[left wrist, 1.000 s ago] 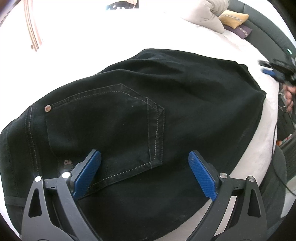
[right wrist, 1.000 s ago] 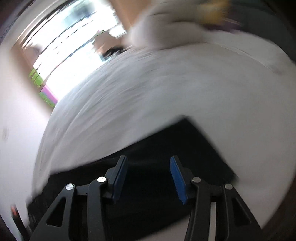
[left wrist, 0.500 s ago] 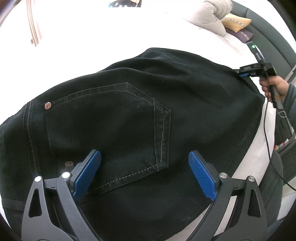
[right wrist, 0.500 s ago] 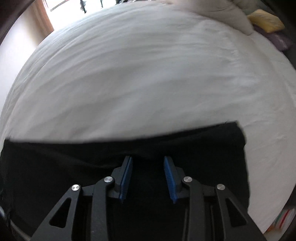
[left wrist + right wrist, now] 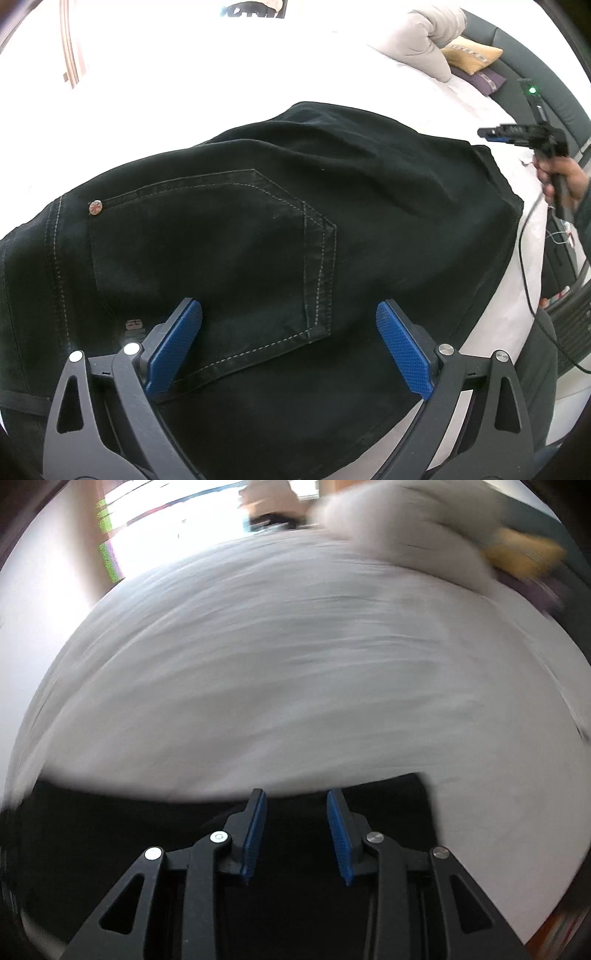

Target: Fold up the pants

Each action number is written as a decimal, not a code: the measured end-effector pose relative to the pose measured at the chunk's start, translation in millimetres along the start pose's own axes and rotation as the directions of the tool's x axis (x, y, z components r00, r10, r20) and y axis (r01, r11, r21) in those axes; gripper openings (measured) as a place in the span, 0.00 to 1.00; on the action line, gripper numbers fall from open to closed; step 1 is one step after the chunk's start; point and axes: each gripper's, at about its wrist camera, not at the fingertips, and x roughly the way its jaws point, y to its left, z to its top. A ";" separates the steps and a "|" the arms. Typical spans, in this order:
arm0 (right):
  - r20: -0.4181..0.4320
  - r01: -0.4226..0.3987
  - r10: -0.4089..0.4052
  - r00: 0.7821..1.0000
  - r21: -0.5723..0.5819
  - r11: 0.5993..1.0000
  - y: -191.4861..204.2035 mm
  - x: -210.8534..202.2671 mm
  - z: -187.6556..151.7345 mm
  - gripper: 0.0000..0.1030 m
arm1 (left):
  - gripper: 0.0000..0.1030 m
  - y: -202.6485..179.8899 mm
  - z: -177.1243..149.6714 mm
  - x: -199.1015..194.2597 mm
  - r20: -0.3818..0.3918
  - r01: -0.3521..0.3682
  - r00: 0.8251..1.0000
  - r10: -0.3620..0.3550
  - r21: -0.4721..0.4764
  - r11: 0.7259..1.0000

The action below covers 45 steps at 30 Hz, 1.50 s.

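The black pants [image 5: 258,258] lie folded across the frame's middle on the white bed [image 5: 184,92], so with left gripper [image 5: 288,343] wide apart and right gripper [image 5: 295,830] half-parted, both empty (right view blurred), another fold probably needs an edge pinched.

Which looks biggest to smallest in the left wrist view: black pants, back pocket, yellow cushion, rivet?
1. black pants
2. back pocket
3. yellow cushion, though it lies far from the camera, so its true size is unsure
4. rivet
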 end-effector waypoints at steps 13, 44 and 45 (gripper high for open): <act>-0.046 0.042 -0.040 0.998 0.047 0.998 36.0 75.6 1.5 0.32 | 0.94 6.1 4.0 -4.4 0.001 0.002 1.000 -0.002 -0.010 1.000; 0.168 0.077 -0.050 0.984 -0.160 0.984 41.4 -16.9 -15.2 0.59 | 0.94 -10.8 18.1 6.1 0.022 0.038 0.999 -0.038 0.023 0.999; 0.149 0.080 -0.046 0.988 -0.235 0.969 53.7 -10.4 -8.5 0.59 | 0.94 -9.8 17.3 5.8 0.020 0.040 0.999 -0.041 0.023 0.999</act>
